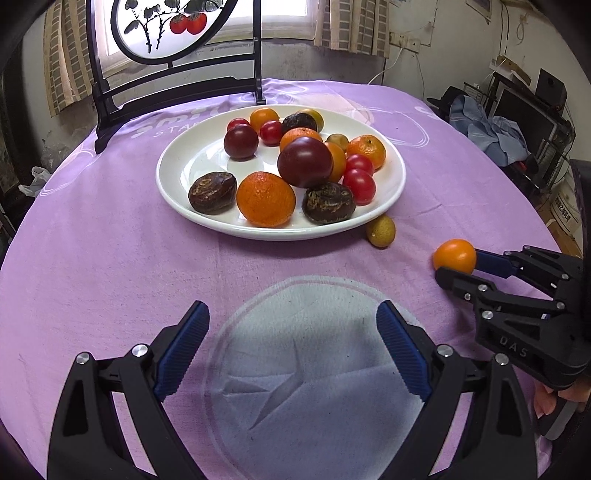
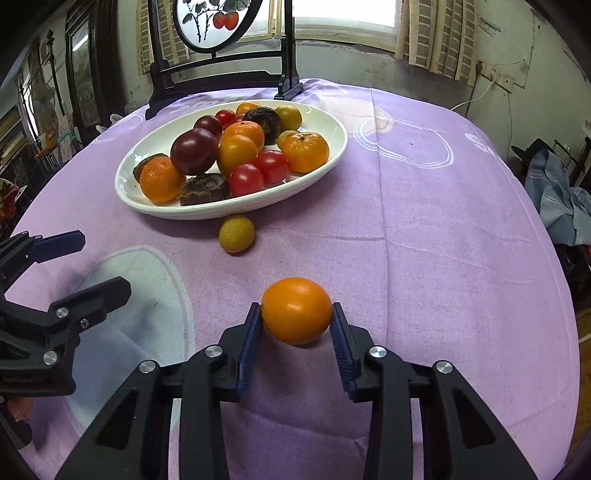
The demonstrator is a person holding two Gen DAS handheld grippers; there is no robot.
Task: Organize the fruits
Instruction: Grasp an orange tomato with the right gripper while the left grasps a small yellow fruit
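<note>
A white plate point(image 1: 177, 173) point(image 2: 332, 147) holds several fruits: oranges, red tomatoes, dark plums and brown water chestnuts. A small yellow-green fruit point(image 1: 380, 230) point(image 2: 236, 234) lies on the cloth just in front of the plate. My right gripper point(image 2: 297, 314) point(image 1: 452, 267) is shut on an orange tomato point(image 2: 297, 310) point(image 1: 454, 255), held just above the cloth to the right of the plate. My left gripper point(image 1: 293, 312) point(image 2: 101, 264) is open and empty over a pale round print on the cloth, in front of the plate.
The table wears a purple cloth point(image 1: 110, 266) point(image 2: 443, 221). A black stand with a round painted screen point(image 1: 170, 26) point(image 2: 218, 18) stands behind the plate. Clothes and clutter point(image 1: 498, 136) lie off the table's right side.
</note>
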